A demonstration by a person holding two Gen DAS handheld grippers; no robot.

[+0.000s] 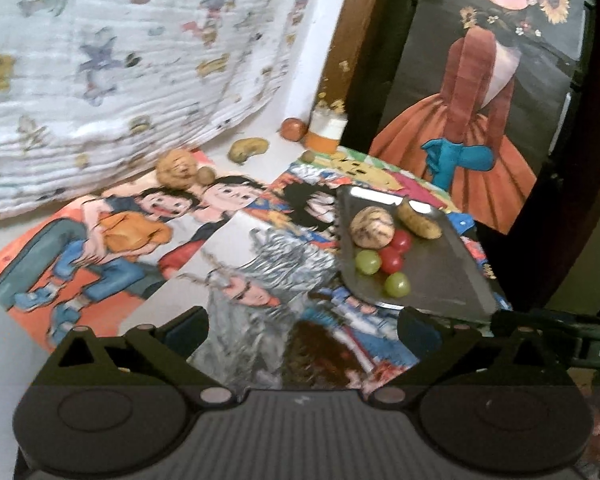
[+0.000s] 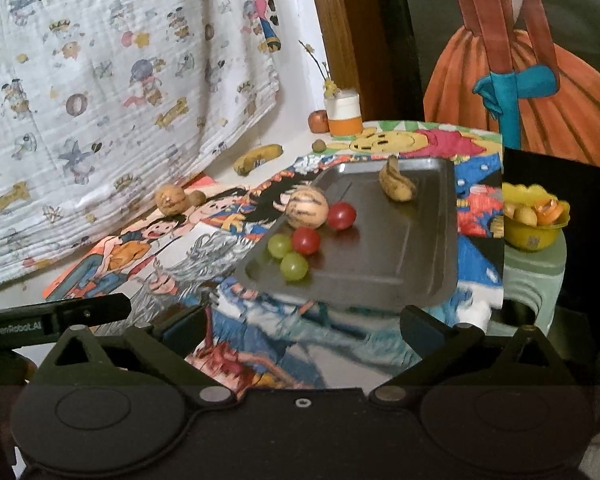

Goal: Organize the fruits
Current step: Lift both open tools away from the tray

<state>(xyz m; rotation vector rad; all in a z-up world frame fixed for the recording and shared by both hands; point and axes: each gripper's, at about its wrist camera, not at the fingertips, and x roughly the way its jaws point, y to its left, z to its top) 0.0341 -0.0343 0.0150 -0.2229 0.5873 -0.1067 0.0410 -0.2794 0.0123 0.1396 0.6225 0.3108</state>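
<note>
A grey metal tray (image 2: 412, 256) (image 1: 444, 276) lies on the picture-covered table. It holds a pale striped round fruit (image 2: 307, 207) (image 1: 371, 227), two red tomatoes (image 2: 341, 216) (image 2: 306, 241), two green grapes (image 2: 280, 245) (image 2: 294, 266) and a small banana (image 2: 397, 185) (image 1: 419, 223). Off the tray lie a tan round fruit (image 2: 171, 199) (image 1: 176, 168), a banana (image 2: 258, 159) (image 1: 248, 149), a red apple (image 2: 318, 121) (image 1: 293, 129) and a small brown fruit (image 2: 319, 145). My left gripper (image 1: 302, 330) and right gripper (image 2: 302, 328) are both open and empty, short of the tray.
A white and orange cup (image 2: 343, 115) with flowers stands at the back by the apple. A patterned white cloth (image 2: 100, 100) hangs at the left. A yellow bowl (image 2: 534, 220) of peels sits on a green stool (image 2: 540, 276) beyond the table's right edge.
</note>
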